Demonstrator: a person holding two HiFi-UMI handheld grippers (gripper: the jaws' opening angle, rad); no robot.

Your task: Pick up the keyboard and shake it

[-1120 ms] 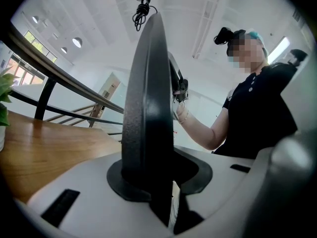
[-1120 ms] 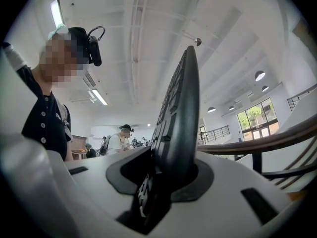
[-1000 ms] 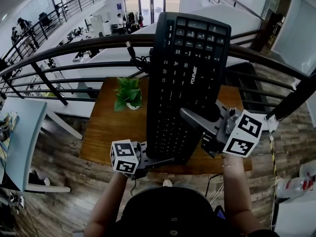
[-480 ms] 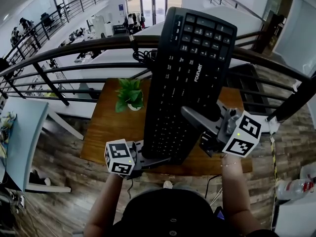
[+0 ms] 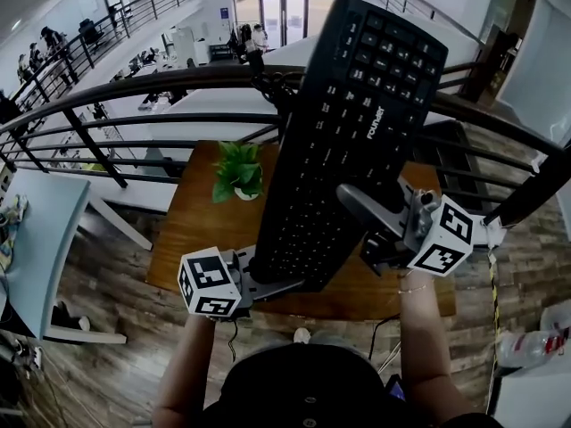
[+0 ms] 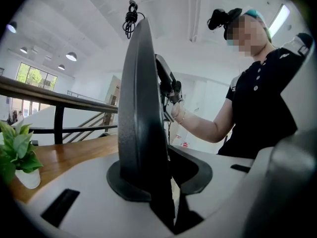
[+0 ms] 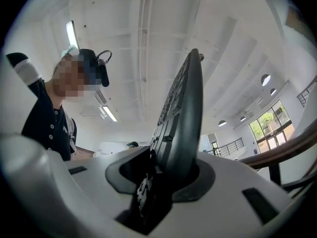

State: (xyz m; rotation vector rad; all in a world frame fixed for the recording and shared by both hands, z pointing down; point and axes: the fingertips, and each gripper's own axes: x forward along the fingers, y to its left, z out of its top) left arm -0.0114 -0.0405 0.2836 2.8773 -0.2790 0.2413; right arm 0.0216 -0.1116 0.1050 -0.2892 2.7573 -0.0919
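Note:
A black keyboard (image 5: pixel 348 132) is held up off the table, standing on end with its keys facing me and its top leaning right. My left gripper (image 5: pixel 277 283) is shut on its lower end; in the left gripper view the keyboard (image 6: pixel 141 108) rises edge-on from between the jaws of the left gripper (image 6: pixel 153 182). My right gripper (image 5: pixel 361 208) clamps the keyboard's right long edge. In the right gripper view the keyboard (image 7: pixel 185 118) stands wedged in the right gripper (image 7: pixel 158 177). The keyboard's coiled cable (image 5: pixel 268 83) hangs at its upper left.
Below lies a wooden table (image 5: pixel 192 239) with a small potted plant (image 5: pixel 238 172). A dark metal railing (image 5: pixel 134 83) runs behind the table, with an open hall beyond. A white desk (image 5: pixel 36 239) stands at the left, and a plastic bottle (image 5: pixel 526 337) lies on the floor at the right.
The keyboard's top has swung up and to the right. My left gripper has shifted left and rolled a little. The right gripper has tilted with the keyboard but kept its place.

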